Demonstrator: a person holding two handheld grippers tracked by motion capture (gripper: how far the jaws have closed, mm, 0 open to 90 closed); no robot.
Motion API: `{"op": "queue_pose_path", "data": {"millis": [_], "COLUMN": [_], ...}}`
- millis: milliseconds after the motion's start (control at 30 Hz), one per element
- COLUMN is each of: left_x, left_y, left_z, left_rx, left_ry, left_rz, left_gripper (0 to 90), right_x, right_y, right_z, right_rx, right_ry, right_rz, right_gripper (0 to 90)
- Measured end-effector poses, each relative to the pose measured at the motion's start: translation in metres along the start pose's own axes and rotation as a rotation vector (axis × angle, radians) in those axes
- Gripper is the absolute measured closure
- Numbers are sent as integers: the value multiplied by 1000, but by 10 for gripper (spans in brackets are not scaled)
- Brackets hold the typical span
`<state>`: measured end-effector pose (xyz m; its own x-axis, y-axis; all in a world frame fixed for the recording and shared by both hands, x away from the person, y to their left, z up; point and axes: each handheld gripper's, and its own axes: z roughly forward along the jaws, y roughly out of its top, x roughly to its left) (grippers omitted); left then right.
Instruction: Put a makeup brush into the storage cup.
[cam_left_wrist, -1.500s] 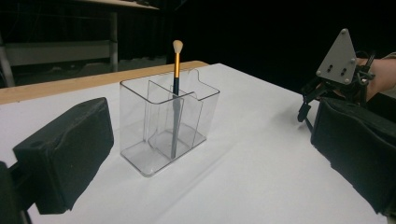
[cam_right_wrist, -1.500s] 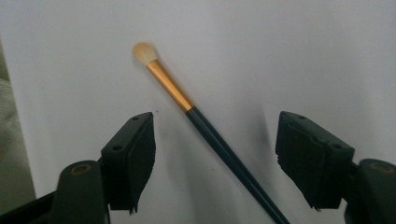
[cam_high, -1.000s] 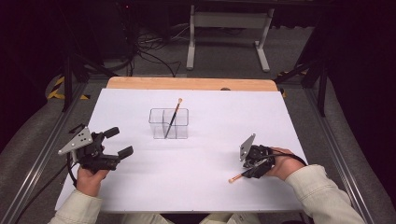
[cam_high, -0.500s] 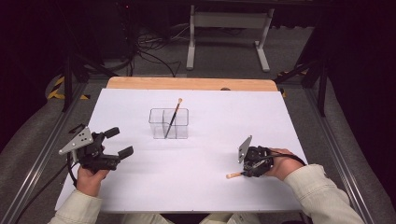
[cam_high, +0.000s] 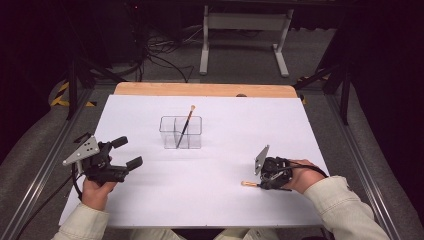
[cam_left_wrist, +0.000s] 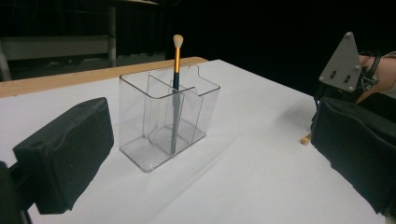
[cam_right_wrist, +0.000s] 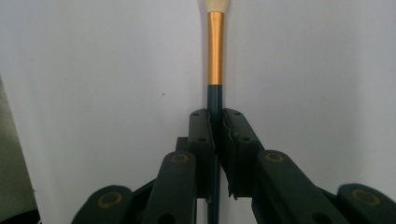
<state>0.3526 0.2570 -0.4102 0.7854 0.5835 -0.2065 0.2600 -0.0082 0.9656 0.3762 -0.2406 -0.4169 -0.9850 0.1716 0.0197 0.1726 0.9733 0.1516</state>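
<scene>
Right claw (cam_right_wrist: 215, 126) just clenched on brush (cam_right_wrist: 215, 51); left claw (cam_left_wrist: 210, 154) released, facing organizer (cam_left_wrist: 163, 121) holding second brush (cam_left_wrist: 176, 70).

a lab: white-covered table (cam_high: 210, 200) on a metal frame (cam_high: 30, 200), floor cables (cam_high: 160, 62).

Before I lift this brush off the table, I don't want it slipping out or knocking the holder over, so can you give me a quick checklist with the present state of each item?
1. Right hand-held gripper shut on the brush: ok; its jaws have just closed, with the dark handle between the pads.
2. Brush in line with the jaws: ok; it runs straight out ahead, bristle tip forward.
3. Clear organizer upright on the white table: ok.
4. Free compartment for this brush: ok; the second brush leans in one section, the others look free.
5. Left hand-held gripper out of the way: ok; open, holding nothing.
6. Firmness of the grip: cannot tell.
</scene>
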Motion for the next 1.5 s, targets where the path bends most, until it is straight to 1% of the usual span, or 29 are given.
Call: {"op": "queue_pose_path", "data": {"millis": [133,233,333,400,467,667,767,1067,1133,1167,1300,1333,1467,1500], "left_x": [0,0,0,0,0,0,0,0,0,0,0,0,0,0], "left_y": [0,0,0,0,0,0,0,0,0,0,0,0,0,0], "left_z": [0,0,0,0,0,0,0,0,0,-1,0,0,0,-1], "left_rx": [0,0,-2,-1,-2,-3,-3,-2,1,1,-3,-3,-4,-4], "left_ry": [0,0,1,1,0,1,1,-3,-3,-2,0,0,0,0], "left_rz": [0,0,-1,0,-1,-1,-1,3,4,4,2,2,1,1], "left_gripper": [2,2,2,2,2,2,2,2,2,2,2,2,2,2], "right_x": [1,1,0,0,0,0,0,2,3,2,4,4,4,4], "right_y": [0,-1,-1,-1,-2,-2,-1,1,1,2,3,3,3,3], "right_z": [-6,-11,-19,-22,-25,-33,-36,-55,-57,-57,-59,-61,-64,-65], "right_rx": [-19,-36,-66,-77,-92,-123,-145,-295,-312,-326,-364,-390,-462,-492], "right_ry": [-7,-16,-24,-25,-31,-29,-39,-70,-73,-76,-78,-79,-91,-97], "right_rz": [10,7,21,34,38,47,48,46,48,35,41,44,62,67], "right_gripper": [827,827,828,828,828,828,828,828,828,828,828,828,828,828]}}
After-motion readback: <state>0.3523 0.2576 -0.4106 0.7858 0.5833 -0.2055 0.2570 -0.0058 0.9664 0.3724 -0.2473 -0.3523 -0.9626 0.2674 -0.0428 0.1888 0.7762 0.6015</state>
